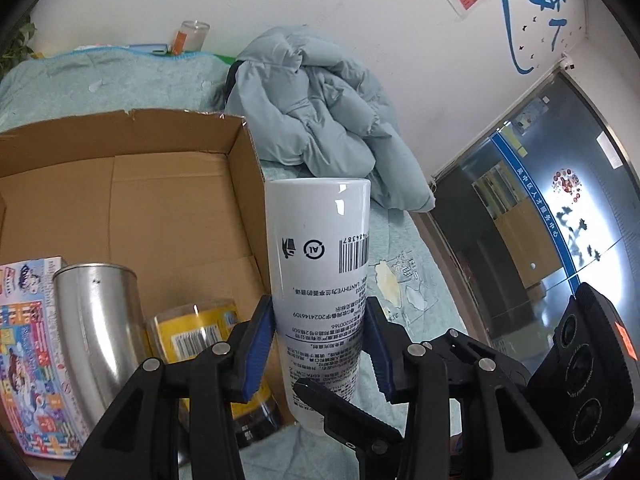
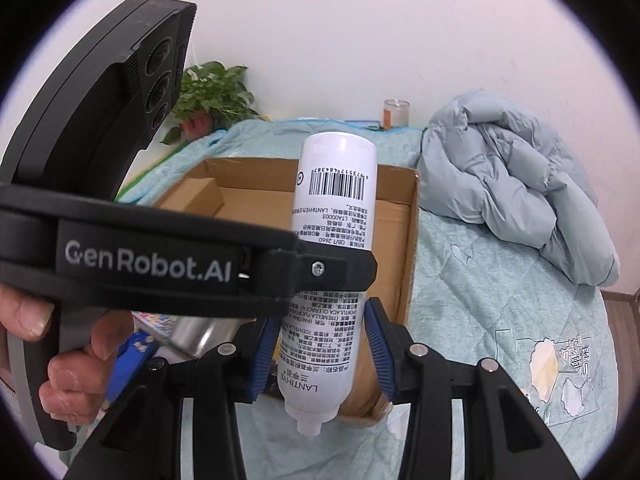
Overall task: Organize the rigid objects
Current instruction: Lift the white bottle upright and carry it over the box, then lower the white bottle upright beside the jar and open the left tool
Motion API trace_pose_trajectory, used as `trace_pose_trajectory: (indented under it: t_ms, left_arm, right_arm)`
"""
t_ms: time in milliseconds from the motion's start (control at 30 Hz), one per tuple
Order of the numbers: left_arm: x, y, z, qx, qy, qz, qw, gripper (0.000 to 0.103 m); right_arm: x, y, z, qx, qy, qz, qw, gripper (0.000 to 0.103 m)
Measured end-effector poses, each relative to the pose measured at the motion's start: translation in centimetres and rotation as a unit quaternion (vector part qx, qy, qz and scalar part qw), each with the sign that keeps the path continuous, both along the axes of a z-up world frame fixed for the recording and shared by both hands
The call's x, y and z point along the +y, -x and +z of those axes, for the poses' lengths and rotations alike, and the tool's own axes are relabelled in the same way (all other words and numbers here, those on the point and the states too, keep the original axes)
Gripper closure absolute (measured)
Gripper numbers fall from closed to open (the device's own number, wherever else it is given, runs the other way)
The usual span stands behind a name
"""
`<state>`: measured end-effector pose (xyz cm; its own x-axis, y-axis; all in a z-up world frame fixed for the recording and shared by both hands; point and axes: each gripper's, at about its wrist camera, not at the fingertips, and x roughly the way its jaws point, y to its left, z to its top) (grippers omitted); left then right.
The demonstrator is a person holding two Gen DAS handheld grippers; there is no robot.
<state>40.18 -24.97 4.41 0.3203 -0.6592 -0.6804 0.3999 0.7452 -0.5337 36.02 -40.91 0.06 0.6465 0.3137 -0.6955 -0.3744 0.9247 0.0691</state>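
A: Left gripper (image 1: pixel 320 340) first — blue pads (image 1: pixel 256 344) pressed on both sides of the white bottle (image 1: pixel 318 264), gripping it around the lower printed part. Bottle is upside down, flat base up, barcode facing the camera.

B: And the right gripper (image 2: pixel 320 344)?

A: Its blue fingers (image 2: pixel 378 344) sit either side of the same bottle near the nozzle end. Left pad looks to touch; a gap shows on the right side. Open partway, not clamped as far as I can see. A bare hand (image 2: pixel 68 356) holds the other tool's handle at the left of that view.

B: Working left to right, what lies about?

A: Near left, inside the cardboard box (image 1: pixel 172 200): a colourful printed carton (image 1: pixel 32 352), a steel cup (image 1: pixel 96 320), then a yellow-labelled jar (image 1: pixel 200 332) lying beside it. Bottle is held over the box's right wall, just beside the edge. Box rests on a pale green quilt (image 2: pixel 480 300).

B: Further right?

A: Grey-blue padded jacket (image 1: pixel 316 108) heaped on the quilt, far right. A glass jar (image 1: pixel 192 36) stands against the far wall; a leafy plant (image 2: pixel 216 88) at far left.
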Motion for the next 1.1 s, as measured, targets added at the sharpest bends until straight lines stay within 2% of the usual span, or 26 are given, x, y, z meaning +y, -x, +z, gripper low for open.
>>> trace_pose_trajectory:
  t_ms: [267,400,533,667,733,767,933,1033,1067,1100]
  left_arm:
    - [-1.7,-3.8,-4.5,0.057,-0.006,-0.001,0.9983,0.062]
    - [-2.9,-4.9,-7.0,0.087,-0.03,-0.006,0.9957,0.062]
    - [-4.4,-4.7,-7.4,0.077,-0.068,-0.022,0.9945,0.061]
    - [-4.7,-4.7,-7.5,0.083,-0.074,-0.022,0.9935,0.059]
    - [-4.3,-4.5,-7.0,0.076,-0.07,-0.017,0.9945,0.053]
    - [-3.9,-4.3,-6.4,0.065,-0.072,-0.007,0.9953,0.046]
    - [-1.5,-2.5,-3.6,0.016,-0.087,0.015,0.9959,0.046]
    - [1.1,0.7,-1.3,-0.037,-0.09,0.032,0.9948,0.046]
    - [2.0,1.7,-0.7,-0.051,-0.094,0.04,0.9935,0.046]
    - [3.2,3.3,0.0,-0.074,-0.099,0.053,0.9909,0.043]
  right_arm:
    - [-0.7,-3.1,-2.5,0.039,0.004,-0.013,0.999,0.061]
    - [-0.6,-3.8,-4.5,0.07,0.022,-0.02,0.997,0.062]
    - [-0.8,-3.6,-5.7,0.082,0.034,-0.032,0.996,0.062]
    - [-1.3,-3.3,-5.9,0.097,0.016,-0.037,0.994,0.063]
    - [-1.3,-3.1,-5.9,0.096,0.016,-0.041,0.994,0.063]
    - [-1.2,-3.2,-5.9,0.096,0.016,-0.042,0.994,0.063]
    - [-1.0,-3.0,-6.0,0.104,0.014,-0.05,0.993,0.064]
    - [-0.9,-1.8,-5.2,0.105,0.026,-0.061,0.992,0.062]
    - [-0.8,-0.5,-4.2,0.09,0.027,-0.065,0.993,0.061]
    - [-0.7,1.0,-3.1,0.064,0.034,-0.065,0.995,0.049]
